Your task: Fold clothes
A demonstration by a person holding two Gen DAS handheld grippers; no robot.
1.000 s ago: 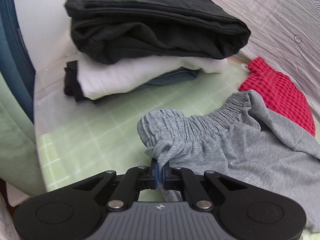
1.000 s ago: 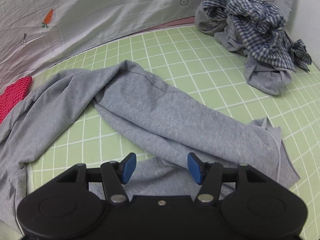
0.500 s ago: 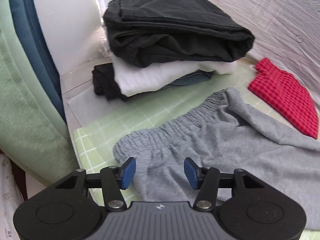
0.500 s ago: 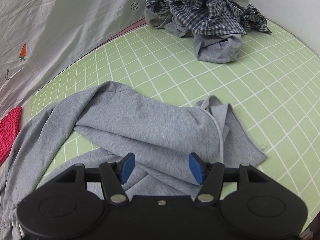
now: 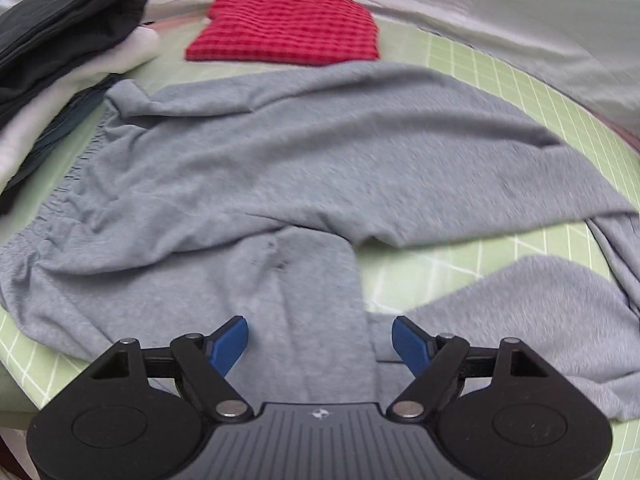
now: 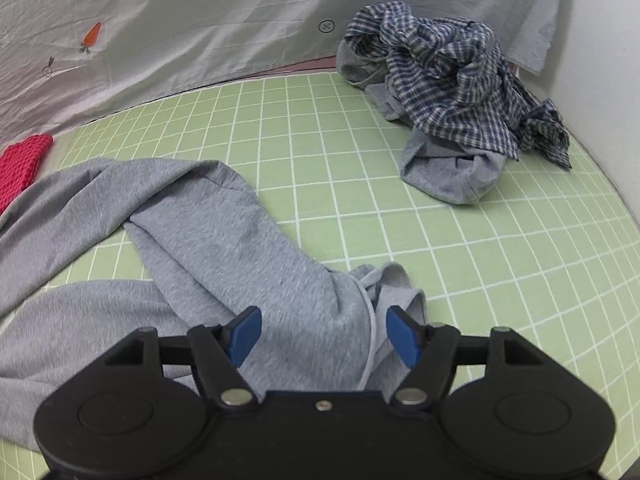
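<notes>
Grey sweatpants lie spread on the green checked mat, the elastic waistband at the left and the legs running right. My left gripper is open above the near leg, close to the crotch, with nothing between its blue pads. In the right wrist view the same grey sweatpants end in a crumpled hem with a white cord. My right gripper is open just over that hem and holds nothing.
A stack of folded clothes, black on white, stands at the far left. A folded red checked garment lies beyond the pants. A crumpled blue plaid shirt on a grey garment sits far right. A white sheet hangs behind.
My left gripper let go of the waistband, opened, and swung right to the near leg. My right gripper stayed open and shifted over the hem of the leg.
</notes>
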